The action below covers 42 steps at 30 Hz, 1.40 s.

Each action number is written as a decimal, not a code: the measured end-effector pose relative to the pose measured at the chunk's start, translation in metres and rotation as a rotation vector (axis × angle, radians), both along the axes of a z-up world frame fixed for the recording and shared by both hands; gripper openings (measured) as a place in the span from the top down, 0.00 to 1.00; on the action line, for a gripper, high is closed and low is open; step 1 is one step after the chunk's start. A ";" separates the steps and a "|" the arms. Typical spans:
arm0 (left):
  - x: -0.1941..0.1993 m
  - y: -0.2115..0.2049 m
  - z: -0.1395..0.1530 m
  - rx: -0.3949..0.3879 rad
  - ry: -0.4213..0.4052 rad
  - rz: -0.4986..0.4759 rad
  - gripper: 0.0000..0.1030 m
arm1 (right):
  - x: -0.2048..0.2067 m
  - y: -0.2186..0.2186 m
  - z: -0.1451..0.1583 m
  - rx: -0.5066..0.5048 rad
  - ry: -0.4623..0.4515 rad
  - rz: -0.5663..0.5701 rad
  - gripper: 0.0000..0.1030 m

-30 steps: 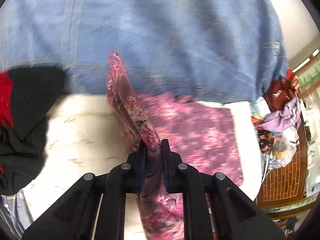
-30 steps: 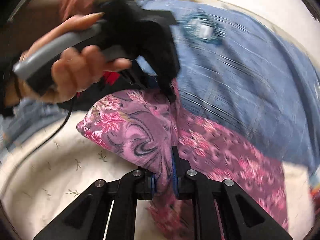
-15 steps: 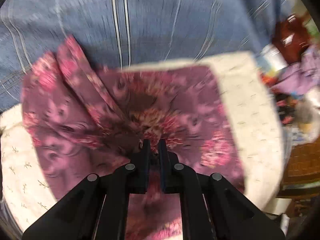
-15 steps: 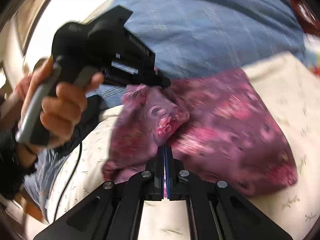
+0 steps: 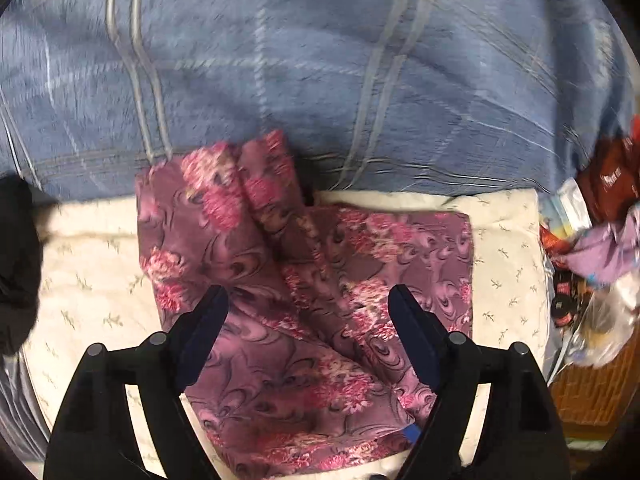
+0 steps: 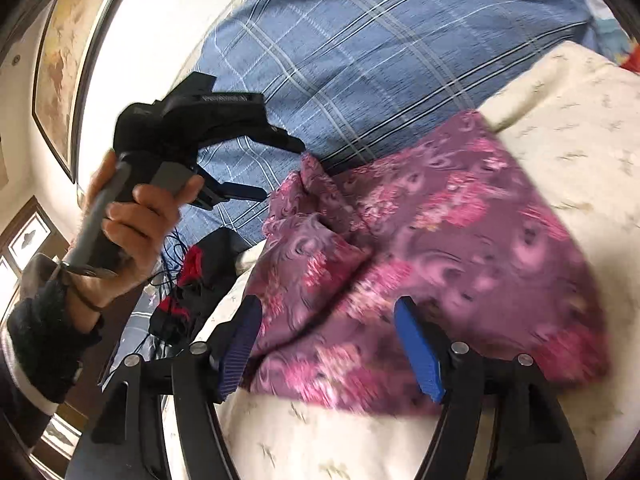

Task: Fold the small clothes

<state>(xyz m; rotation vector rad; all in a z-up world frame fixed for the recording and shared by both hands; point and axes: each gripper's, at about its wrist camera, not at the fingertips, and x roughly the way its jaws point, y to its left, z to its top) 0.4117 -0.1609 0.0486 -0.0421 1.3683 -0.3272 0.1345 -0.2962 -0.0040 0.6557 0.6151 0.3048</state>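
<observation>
A purple-pink floral garment [image 5: 304, 264] lies loosely folded on a cream quilted pad [image 5: 92, 280], with a raised fold running up toward the blanket. My left gripper [image 5: 306, 300] hovers over it with its jaws opening wide. The cloth lies below them and is not pinched. In the right wrist view the garment [image 6: 440, 240] spreads across the pad [image 6: 560, 120]. My right gripper [image 6: 328, 312] stands over its near edge, jaws also opening and gripping nothing. A hand [image 6: 132, 216] holds the left gripper [image 6: 280, 170] up at the left, above the garment's far corner.
A blue plaid blanket [image 5: 320, 60] covers the bed behind the pad, also visible as the blanket [image 6: 360, 40]. Black and red clothes [image 6: 192, 280] lie off the pad's left side. Bags and clutter [image 5: 592, 248] crowd the right edge. A framed picture [image 6: 60, 60] hangs on the wall.
Both grippers were shut on the floral garment and have let it go, their jaws now wide. The cloth has dropped onto the pad. The left gripper has drawn back from it.
</observation>
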 end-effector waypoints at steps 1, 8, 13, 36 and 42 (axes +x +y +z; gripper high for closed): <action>0.003 0.001 -0.006 0.016 0.021 0.007 0.20 | 0.009 0.003 -0.001 0.003 0.017 0.009 0.31; 0.014 -0.014 -0.046 0.140 0.055 0.015 0.20 | 0.040 0.010 -0.014 0.058 0.028 0.028 0.31; 0.025 -0.022 -0.058 0.175 0.048 0.033 0.20 | 0.049 0.012 -0.016 0.060 0.016 0.037 0.32; -0.086 -0.142 -0.021 0.014 -0.066 -0.247 0.92 | -0.049 -0.078 -0.004 0.241 -0.076 -0.136 0.95; -0.091 -0.136 -0.024 -0.062 -0.032 -0.216 0.91 | -0.047 -0.098 -0.042 0.251 0.086 -0.149 0.89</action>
